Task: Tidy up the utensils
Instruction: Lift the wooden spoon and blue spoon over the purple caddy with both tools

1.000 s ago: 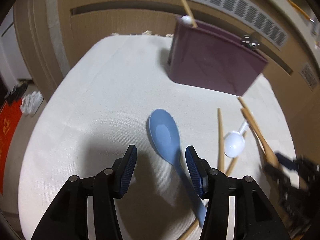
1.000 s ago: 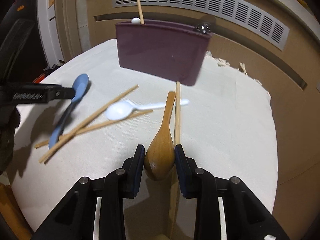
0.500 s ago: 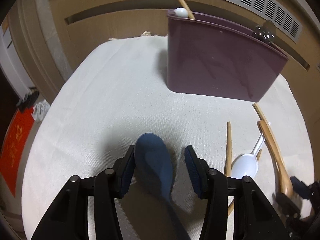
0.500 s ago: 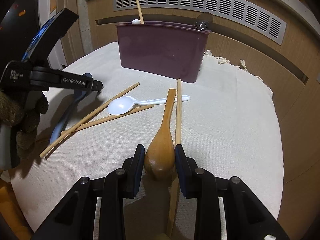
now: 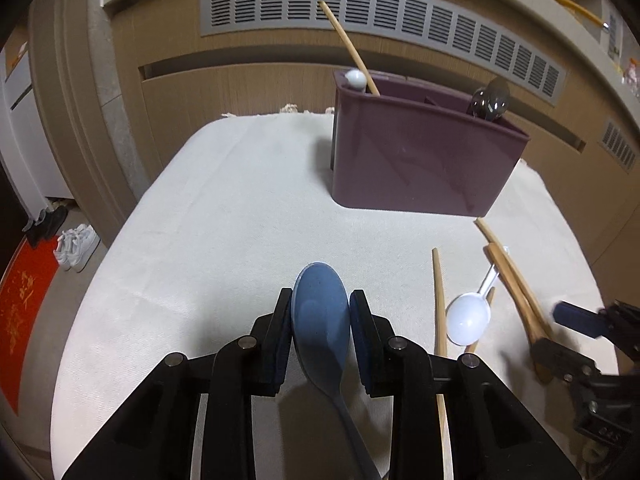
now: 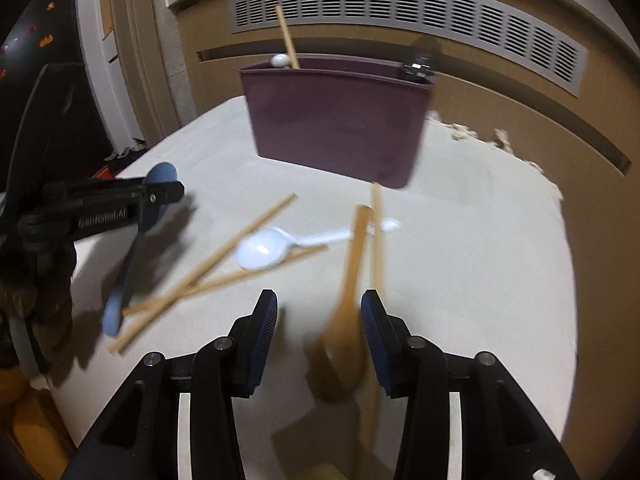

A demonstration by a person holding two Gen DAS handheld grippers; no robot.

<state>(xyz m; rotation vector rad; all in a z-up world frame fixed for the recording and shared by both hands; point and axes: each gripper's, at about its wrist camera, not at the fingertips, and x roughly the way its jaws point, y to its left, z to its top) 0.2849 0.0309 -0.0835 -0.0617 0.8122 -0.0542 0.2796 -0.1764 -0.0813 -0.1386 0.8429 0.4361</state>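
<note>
My left gripper (image 5: 320, 300) is closing, and its pads press both sides of the blue spoon's (image 5: 320, 320) bowl. In the right wrist view the blue spoon (image 6: 120, 288) hangs handle-down from the left gripper (image 6: 160, 196). My right gripper (image 6: 318, 300) is opening. The blurred wooden spoon (image 6: 344, 340) lies between its jaws, close to the right pad and clear of the left one. A purple utensil holder (image 5: 420, 168) stands at the back with a chopstick (image 5: 348, 44) and a dark spoon (image 5: 490, 100) in it. A white plastic spoon (image 6: 260, 254) and loose chopsticks (image 6: 224, 252) lie on the cloth.
A cream cloth (image 5: 240, 220) covers the table, whose left and right edges drop off nearby. A wood-panelled wall with a grey vent (image 5: 400, 20) stands behind the holder. White shoes (image 5: 76, 246) and a red mat (image 5: 20, 312) lie on the floor at left.
The left gripper moved forward over the blue spoon and closed on its bowl, which has risen off the cloth. The right gripper's jaws have spread off the wooden spoon they were clamping.
</note>
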